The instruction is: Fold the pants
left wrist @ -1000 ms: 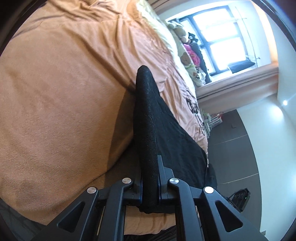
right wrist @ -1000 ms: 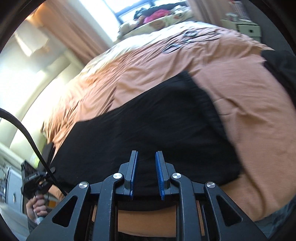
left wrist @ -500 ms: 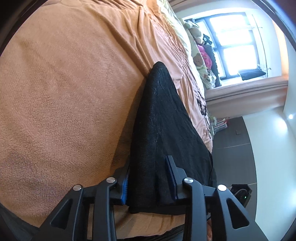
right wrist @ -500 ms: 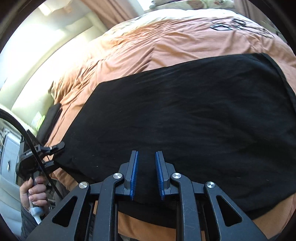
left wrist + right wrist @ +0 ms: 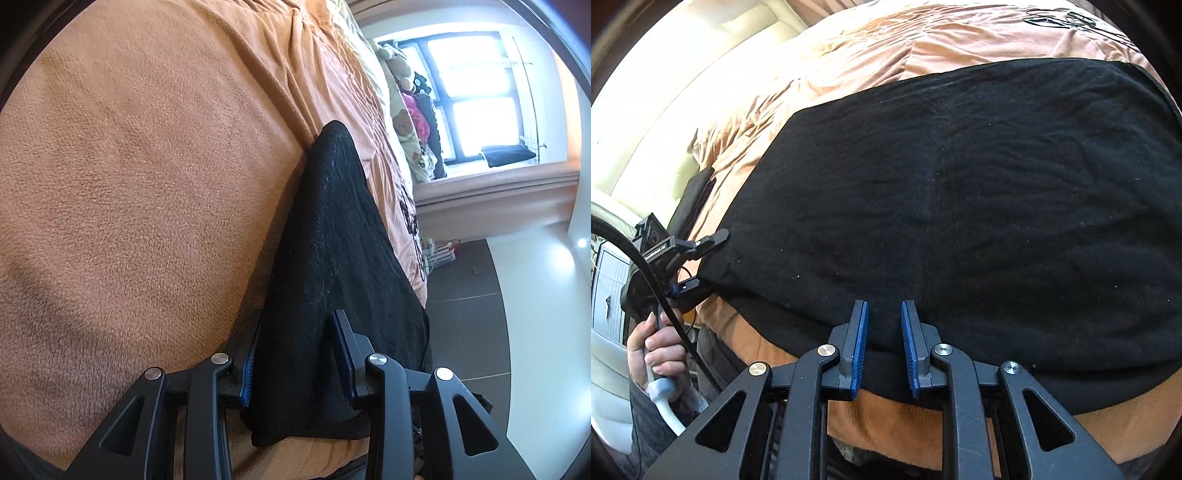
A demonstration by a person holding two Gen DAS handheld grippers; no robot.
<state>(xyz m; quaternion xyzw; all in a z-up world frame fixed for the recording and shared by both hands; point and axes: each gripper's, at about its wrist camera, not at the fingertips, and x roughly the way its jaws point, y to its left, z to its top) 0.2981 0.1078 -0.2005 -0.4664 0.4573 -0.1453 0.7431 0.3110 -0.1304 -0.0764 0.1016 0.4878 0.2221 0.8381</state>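
Two tongs work the folded black knit pants (image 5: 960, 206) on the orange fleece blanket (image 5: 147, 184): left gripper (image 5: 295, 354) released astride their corner, right gripper (image 5: 882, 343) empty, slightly parted above their near edge, likely for smoothing.

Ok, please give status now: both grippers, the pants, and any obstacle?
Left gripper open, pants edge between its fingers. Right gripper open, empty, over the pants. Pants flat on orange blanket. No obstacle.

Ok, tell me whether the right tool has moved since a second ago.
Yes. The right tool has swung across the black pants toward the left tool, judged against the orange blanket: the pants' edge once seen right is gone.
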